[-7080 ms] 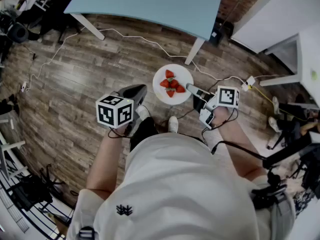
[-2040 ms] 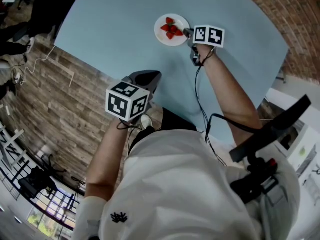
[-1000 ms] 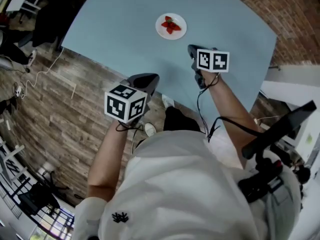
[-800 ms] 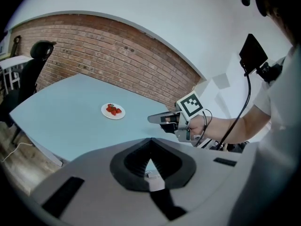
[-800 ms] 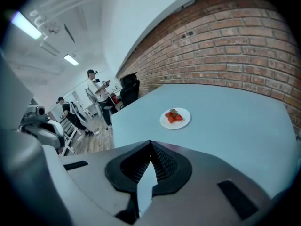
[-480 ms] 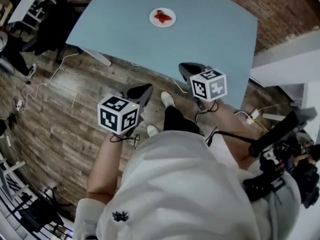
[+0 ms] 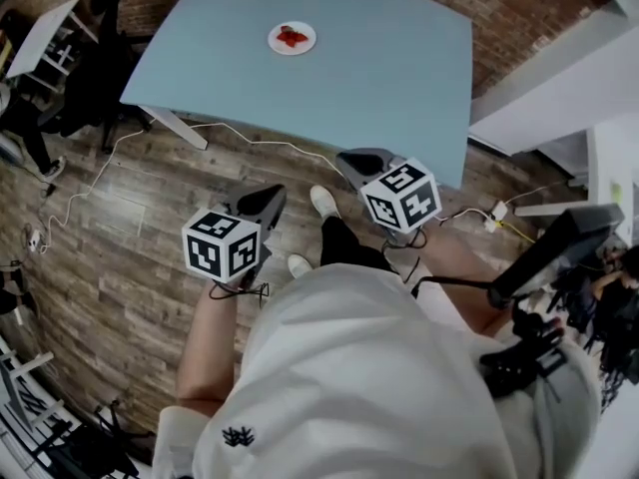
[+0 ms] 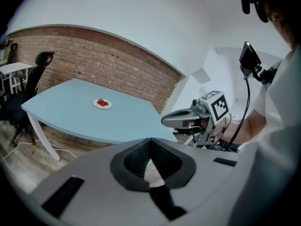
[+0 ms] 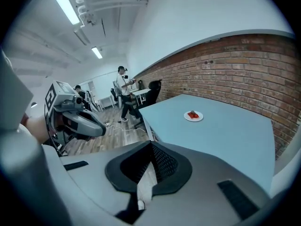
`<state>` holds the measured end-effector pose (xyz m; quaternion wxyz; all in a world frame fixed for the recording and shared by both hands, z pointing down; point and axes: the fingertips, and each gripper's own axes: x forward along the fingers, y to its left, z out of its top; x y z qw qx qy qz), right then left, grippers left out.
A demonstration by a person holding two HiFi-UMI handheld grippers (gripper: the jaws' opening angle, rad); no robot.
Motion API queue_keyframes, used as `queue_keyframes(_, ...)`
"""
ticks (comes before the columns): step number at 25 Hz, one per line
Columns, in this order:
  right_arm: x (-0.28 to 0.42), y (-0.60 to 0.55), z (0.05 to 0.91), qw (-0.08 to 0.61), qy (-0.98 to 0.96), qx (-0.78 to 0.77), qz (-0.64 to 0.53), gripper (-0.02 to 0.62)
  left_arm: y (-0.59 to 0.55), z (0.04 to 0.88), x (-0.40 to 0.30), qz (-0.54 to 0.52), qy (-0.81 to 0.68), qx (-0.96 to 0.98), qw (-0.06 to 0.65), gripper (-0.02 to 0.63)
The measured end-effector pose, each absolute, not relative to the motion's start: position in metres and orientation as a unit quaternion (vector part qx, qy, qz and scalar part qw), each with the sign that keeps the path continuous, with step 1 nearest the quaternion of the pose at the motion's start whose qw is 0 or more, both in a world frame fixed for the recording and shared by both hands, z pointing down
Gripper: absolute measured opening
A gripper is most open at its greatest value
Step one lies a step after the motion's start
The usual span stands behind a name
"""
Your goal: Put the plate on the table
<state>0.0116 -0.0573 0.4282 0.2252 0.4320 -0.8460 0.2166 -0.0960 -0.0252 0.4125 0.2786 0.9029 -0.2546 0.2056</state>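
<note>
A white plate (image 7: 292, 38) with cut strawberries rests on the light blue table (image 7: 379, 78), near its far side and apart from both grippers. It also shows small in the left gripper view, plate (image 8: 102, 103), and in the right gripper view, plate (image 9: 193, 116). My left gripper (image 7: 268, 198) hangs over the wooden floor, shut and empty. My right gripper (image 7: 351, 159) is held beside the table's near edge, shut with nothing in it. Each gripper appears in the other's view: right gripper (image 8: 181, 118), left gripper (image 9: 82, 121).
A brick wall (image 8: 117, 60) runs behind the table. White table legs (image 7: 172, 126) and cables (image 7: 260, 144) lie over the wooden floor. An office chair (image 8: 40, 62) and a white desk stand at the left. A person (image 9: 123, 95) stands far back. White furniture (image 7: 559, 78) is at the right.
The right gripper carried the plate to the table, let it go and pulled back. Both grippers and the view have retreated from the table, so the plate looks smaller and farther.
</note>
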Motion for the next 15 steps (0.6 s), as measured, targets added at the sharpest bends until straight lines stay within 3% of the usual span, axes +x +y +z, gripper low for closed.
queue_keyframes(15,-0.016,-0.026,0.413,0.227,-0.859,0.420,0.186,0.008,0.007,0.422,-0.110,0.209,-0.247,0.903,0.284,0.002)
